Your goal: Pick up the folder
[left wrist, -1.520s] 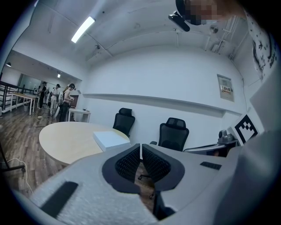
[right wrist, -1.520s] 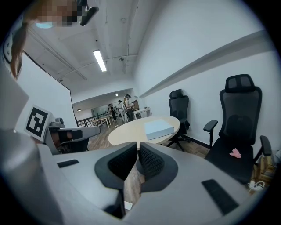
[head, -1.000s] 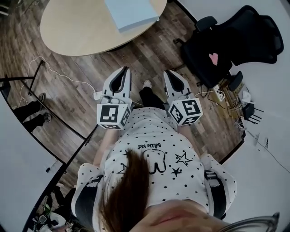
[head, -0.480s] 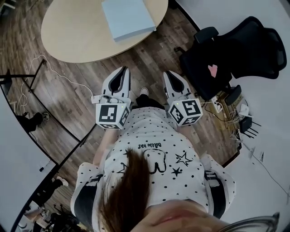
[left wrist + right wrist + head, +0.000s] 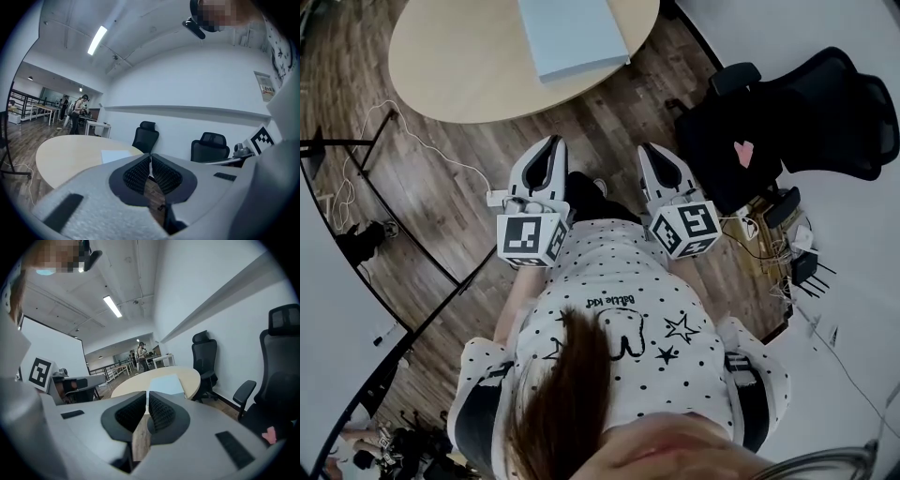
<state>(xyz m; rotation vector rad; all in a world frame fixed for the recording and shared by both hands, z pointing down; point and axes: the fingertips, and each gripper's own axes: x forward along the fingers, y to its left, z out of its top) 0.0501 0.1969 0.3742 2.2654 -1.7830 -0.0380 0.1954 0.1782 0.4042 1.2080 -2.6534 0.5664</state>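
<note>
The person's dotted shirt (image 5: pixel 619 323) carries one short line of small script, upside down in the head view; it seems to read "Battle kid", though the letters are tiny. The cube (image 5: pixel 528 239) on the left gripper (image 5: pixel 553 142) and the cube (image 5: pixel 686 230) on the right gripper (image 5: pixel 649 150) bear black-and-white square markers. A wall notice (image 5: pixel 267 87) in the left gripper view is too small to read.

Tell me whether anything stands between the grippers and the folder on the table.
Nothing visible does. The folder lies flat on the round table, and only open wood floor separates it from the left gripper and right gripper. The black chair stands off to the right.
</note>
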